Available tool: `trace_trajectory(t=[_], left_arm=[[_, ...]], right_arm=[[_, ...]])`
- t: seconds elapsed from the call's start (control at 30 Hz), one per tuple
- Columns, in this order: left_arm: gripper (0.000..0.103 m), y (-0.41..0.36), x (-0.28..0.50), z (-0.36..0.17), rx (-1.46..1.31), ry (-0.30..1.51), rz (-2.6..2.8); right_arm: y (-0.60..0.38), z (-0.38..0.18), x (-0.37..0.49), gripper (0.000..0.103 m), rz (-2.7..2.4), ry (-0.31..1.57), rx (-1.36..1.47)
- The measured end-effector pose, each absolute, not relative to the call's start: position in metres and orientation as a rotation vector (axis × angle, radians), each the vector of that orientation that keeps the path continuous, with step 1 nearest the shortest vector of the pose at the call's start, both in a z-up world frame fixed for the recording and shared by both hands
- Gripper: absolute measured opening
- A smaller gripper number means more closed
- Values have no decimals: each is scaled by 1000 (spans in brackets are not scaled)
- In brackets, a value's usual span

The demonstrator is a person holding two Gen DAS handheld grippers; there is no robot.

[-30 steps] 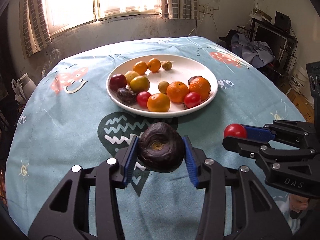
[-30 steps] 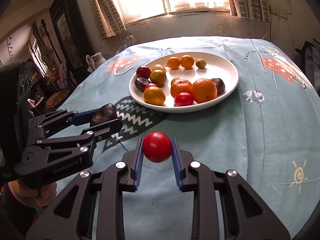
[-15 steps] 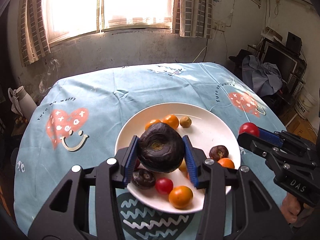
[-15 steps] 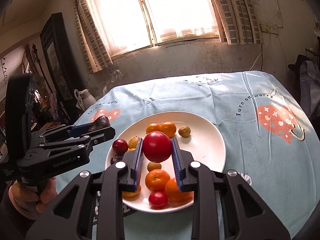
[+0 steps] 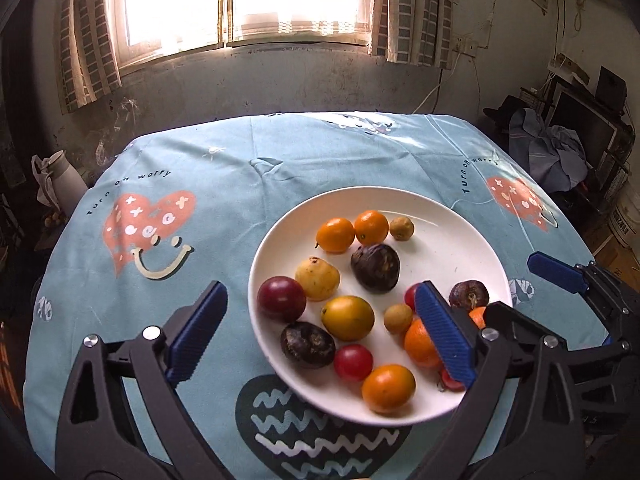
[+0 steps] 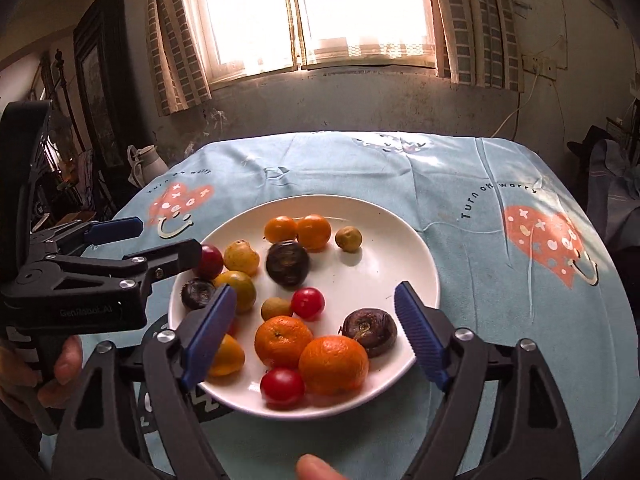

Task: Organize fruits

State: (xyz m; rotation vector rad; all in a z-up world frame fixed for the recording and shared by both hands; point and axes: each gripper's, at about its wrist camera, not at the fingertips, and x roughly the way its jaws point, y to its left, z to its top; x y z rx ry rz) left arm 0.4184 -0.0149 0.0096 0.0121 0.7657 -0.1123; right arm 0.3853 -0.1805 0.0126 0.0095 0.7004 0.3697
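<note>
A white plate (image 5: pixel 460 232) (image 6: pixel 400 248) on the blue tablecloth holds several fruits. A dark wrinkled fruit (image 5: pixel 375 267) (image 6: pixel 287 263) lies near the plate's middle. A red tomato (image 6: pixel 307 302) lies just in front of it and is partly hidden behind a finger in the left wrist view (image 5: pixel 411 295). Oranges (image 6: pixel 333 364), yellow and purple fruits lie around them. My left gripper (image 5: pixel 320 334) is open and empty above the plate's front left. My right gripper (image 6: pixel 312 334) is open and empty above the plate's front. The left gripper also shows in the right wrist view (image 6: pixel 156 248).
The round table (image 5: pixel 248 160) carries a blue cloth with heart prints. A white jug (image 5: pixel 60 180) stands beyond its far left edge. A wall with windows lies behind. Clutter and clothes (image 5: pixel 552 152) are at the right.
Both grippers have opened and let go. The dark fruit and the red tomato now lie on the plate. Both grippers sit higher and closer over the plate.
</note>
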Motion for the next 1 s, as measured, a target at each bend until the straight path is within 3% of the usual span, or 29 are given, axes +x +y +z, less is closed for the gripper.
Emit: trace_trajectory(t=[0.37,1.0], left_arm=[[101,8,265,-2,19,699,-73],[101,7,244,-34,33,703,-56]], right_arm=[[-195,8,254,102,347,594,-40],[-191,-21,219,102,390,652,-76]])
